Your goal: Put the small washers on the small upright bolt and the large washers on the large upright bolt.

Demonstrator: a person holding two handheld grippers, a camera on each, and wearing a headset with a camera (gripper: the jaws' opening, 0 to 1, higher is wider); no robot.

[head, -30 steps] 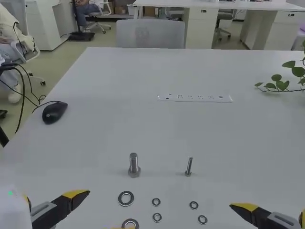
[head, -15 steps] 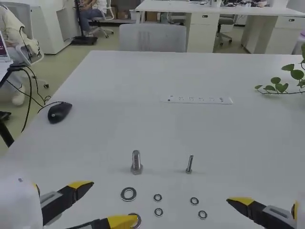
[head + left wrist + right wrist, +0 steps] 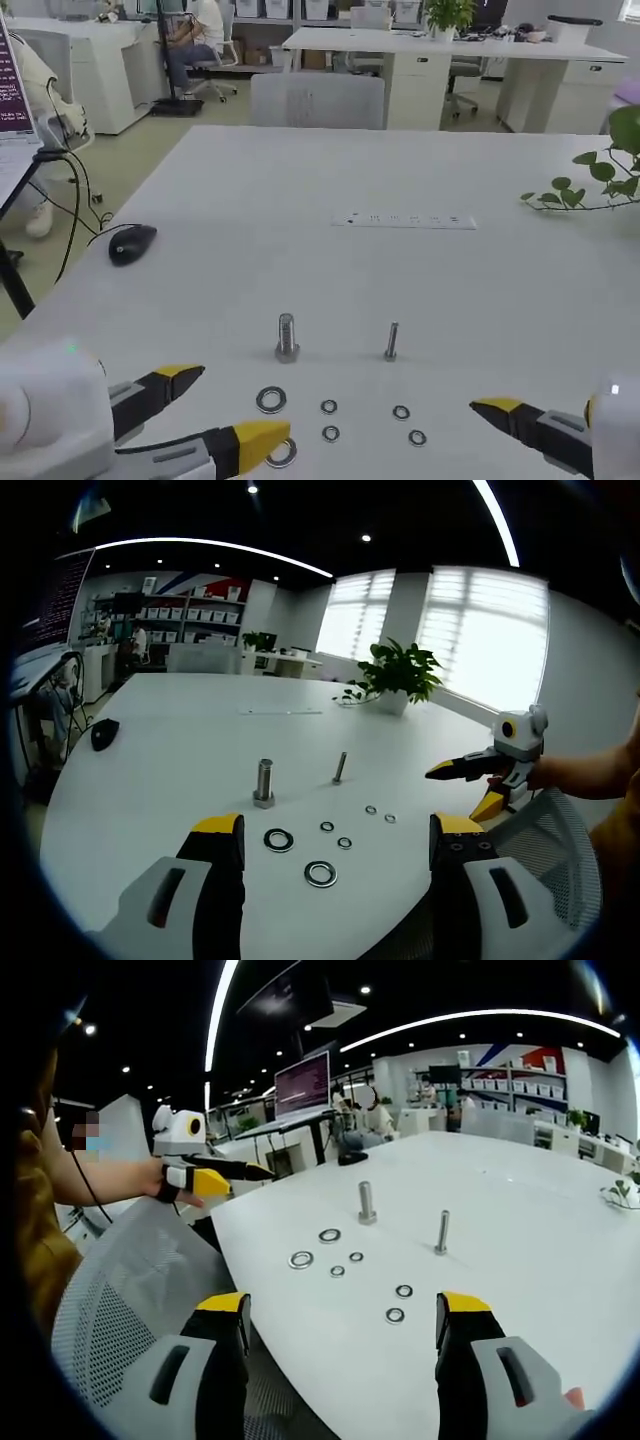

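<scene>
Nothing loaded yet. Two large washers (image 3: 270, 400) and four small washers (image 3: 328, 407) lay flat on the table (image 3: 300, 180), in a loose group near my edge, none touching. Just behind them the large bolt (image 3: 287, 338) and small bolt (image 3: 391, 342) stood upright on their heads, well apart, both shanks bare.

My left gripper (image 3: 337, 828) had its fingers wide apart, holding nothing, low over the nearer large washer (image 3: 321, 873). In the head view one yellow tip covered part of that washer; I couldn't tell if it touched. My right gripper (image 3: 343, 1305) was also spread wide and empty, off to the side of the small washers, near the table edge.

Risks as I judged them:
- Washers were flat on a smooth top. A fingertip coming in shallow would likely skate one instead of pinching it. They sat close to the edge, so a skated washer could go off the table.
- Bolts looked free-standing. A washer landed off-axis, or a finger clipping the shank, could tip one. The small bolt was the likelier, being thin.
- A large washer would drop over the small bolt without complaint, so a size mix-up wouldn't flag itself.
- Small washers lay in close pairs, so wide fingers could drag a neighbour.
</scene>
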